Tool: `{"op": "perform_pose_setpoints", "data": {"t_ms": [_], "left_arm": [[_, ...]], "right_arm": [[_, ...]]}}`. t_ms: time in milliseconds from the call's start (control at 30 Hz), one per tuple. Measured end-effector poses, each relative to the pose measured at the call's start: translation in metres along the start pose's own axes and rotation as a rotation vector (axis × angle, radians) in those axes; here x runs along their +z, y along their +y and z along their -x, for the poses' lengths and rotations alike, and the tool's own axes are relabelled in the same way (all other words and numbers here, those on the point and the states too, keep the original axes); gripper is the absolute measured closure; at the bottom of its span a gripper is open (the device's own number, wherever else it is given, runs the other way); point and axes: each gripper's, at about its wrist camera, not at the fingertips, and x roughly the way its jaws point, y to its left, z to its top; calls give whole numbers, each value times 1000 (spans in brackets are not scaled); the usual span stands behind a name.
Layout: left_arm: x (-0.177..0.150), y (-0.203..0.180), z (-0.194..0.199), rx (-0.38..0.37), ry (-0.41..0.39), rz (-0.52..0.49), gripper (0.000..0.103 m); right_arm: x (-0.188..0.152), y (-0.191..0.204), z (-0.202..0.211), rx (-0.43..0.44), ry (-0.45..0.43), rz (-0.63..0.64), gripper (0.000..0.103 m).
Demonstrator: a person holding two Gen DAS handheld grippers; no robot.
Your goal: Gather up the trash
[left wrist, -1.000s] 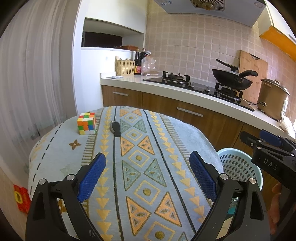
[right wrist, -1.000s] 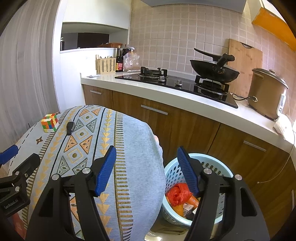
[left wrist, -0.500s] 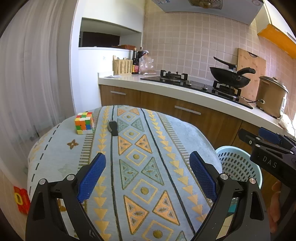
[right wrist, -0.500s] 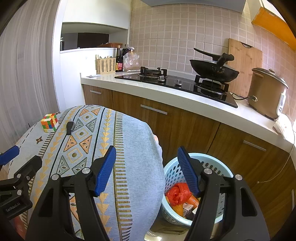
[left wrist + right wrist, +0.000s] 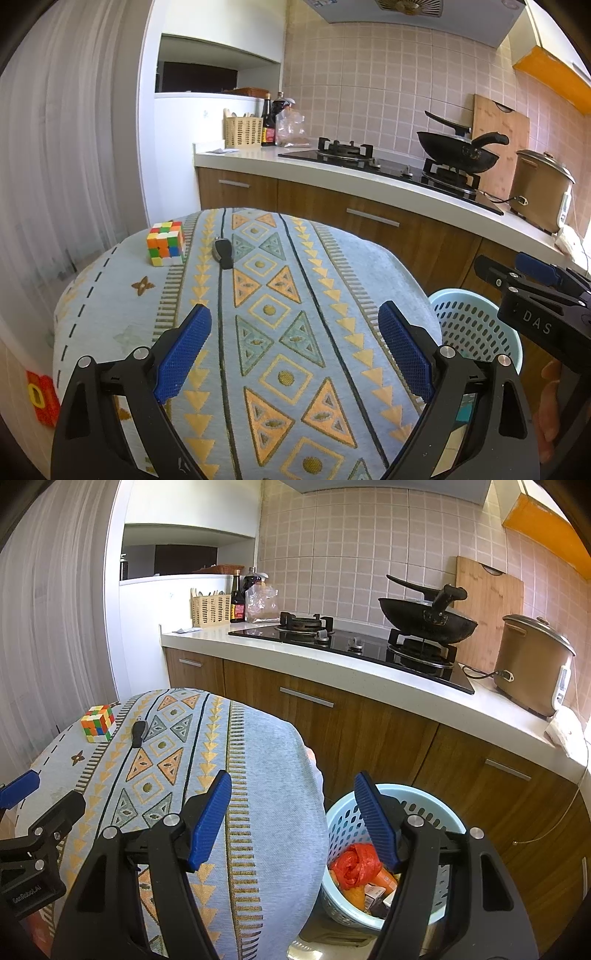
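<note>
The room was a kitchen. The rear wall of small beige-pink square tiles (image 5: 332, 554) ran behind a long white stone countertop (image 5: 369, 681) set over brown wood-grain base cabinets (image 5: 369, 734) with slim metal bar handles. A black glass gas hob (image 5: 351, 646) was let into the countertop. A white range hood (image 5: 406, 11) hung above it, beside an orange wall cabinet (image 5: 550, 70). A sheer white curtain (image 5: 74, 147) covered the left side, admitting bright daylight. A white partition with a dark recessed opening (image 5: 207, 70) stood at the counter's left end. In front stood a round table under a pale blue cloth with orange and teal triangle patterns (image 5: 277, 314).
</note>
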Motion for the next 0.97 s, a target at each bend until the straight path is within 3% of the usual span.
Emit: {"op": "perform_pose_setpoints", "data": {"t_ms": [700, 967], "left_arm": [[-2, -2, 0, 35, -9, -32, 16], [0, 0, 2, 57, -21, -40, 7]], "right_arm": [[0, 4, -3, 12, 3, 5, 38], [0, 2, -6, 17, 12, -5, 38]]}}
